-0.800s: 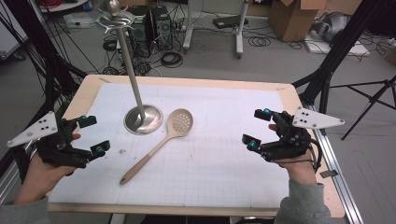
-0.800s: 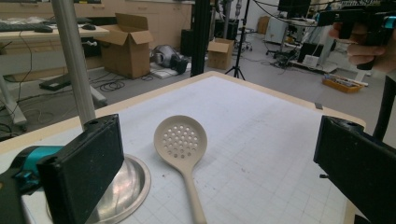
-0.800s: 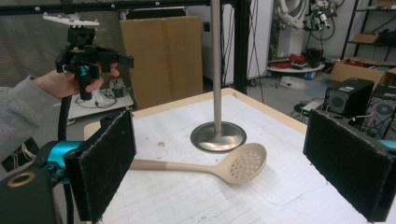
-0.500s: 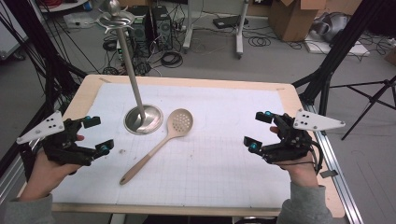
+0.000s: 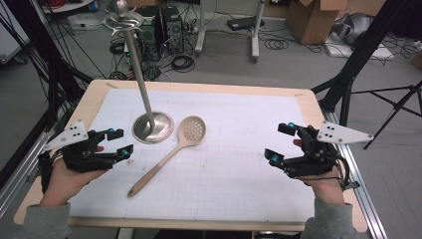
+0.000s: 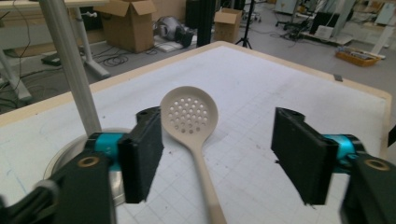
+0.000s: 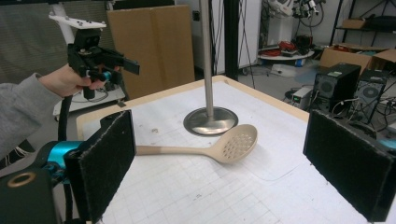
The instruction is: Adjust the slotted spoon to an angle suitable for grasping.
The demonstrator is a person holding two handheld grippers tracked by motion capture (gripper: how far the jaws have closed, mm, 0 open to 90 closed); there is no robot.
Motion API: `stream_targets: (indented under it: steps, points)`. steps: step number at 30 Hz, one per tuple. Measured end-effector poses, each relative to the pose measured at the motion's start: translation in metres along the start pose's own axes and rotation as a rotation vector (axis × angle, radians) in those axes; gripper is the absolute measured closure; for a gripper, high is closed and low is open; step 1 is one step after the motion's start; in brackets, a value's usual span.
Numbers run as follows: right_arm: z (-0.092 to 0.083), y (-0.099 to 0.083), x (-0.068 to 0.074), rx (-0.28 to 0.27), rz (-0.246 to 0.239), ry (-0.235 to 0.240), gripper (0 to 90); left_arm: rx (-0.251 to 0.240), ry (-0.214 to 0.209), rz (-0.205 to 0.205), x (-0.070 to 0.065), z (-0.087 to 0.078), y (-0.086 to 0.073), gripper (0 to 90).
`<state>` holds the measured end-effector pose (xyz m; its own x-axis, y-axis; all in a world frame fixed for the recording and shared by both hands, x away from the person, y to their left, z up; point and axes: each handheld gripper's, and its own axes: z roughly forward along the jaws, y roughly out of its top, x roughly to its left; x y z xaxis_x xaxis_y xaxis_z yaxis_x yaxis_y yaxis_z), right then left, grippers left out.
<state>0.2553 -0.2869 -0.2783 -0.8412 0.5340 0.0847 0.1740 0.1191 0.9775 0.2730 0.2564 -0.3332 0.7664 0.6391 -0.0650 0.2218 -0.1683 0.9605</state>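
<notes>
A beige slotted spoon point(image 5: 191, 130) lies flat on the white gridded mat, its handle running toward the near left. In the left gripper view the spoon point(image 6: 189, 114) lies on the mat ahead of my left gripper point(image 6: 219, 126), whose jaws stand apart with nothing between them. From above, the left gripper point(image 5: 121, 141) hovers just left of the handle. My right gripper point(image 5: 276, 143) is open at the mat's right side, far from the spoon point(image 7: 236, 142). A steel stand point(image 5: 153, 127) with a tall pole rises beside the spoon's head.
The stand's pole point(image 5: 137, 64) leans up to a hooked top point(image 5: 122, 15) beyond the table's far edge. The wooden table rim point(image 5: 199, 85) frames the mat. The right gripper view shows the left gripper point(image 7: 126, 65) held up in a grey-sleeved hand.
My left gripper has moved right, closer to the spoon's handle. The right gripper, the spoon and the stand have kept their places.
</notes>
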Motion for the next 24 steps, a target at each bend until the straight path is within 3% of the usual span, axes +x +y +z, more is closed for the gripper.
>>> stream_targets:
  steps: [2,4,9,15,24]
  points:
    - [0.0,0.0,0.001,0.003,0.001,0.001,8.1,0.006,0.036,0.02,-0.001,-0.001,-0.002,48.1]
    - [0.001,0.0,0.002,0.0,-0.01,0.005,8.2,-0.02,0.063,0.059,-0.003,-0.002,-0.004,59.7]
    - [0.003,0.0,0.001,0.003,-0.023,0.003,8.1,0.008,0.065,0.087,-0.003,0.003,-0.01,73.4]
    - [0.002,-0.001,0.001,0.006,-0.021,0.001,8.2,0.041,0.055,0.13,-0.003,0.011,-0.018,83.1]
    - [-0.004,-0.002,0.004,0.004,-0.034,-0.011,8.2,0.068,0.008,0.14,-0.001,0.028,-0.032,89.5]
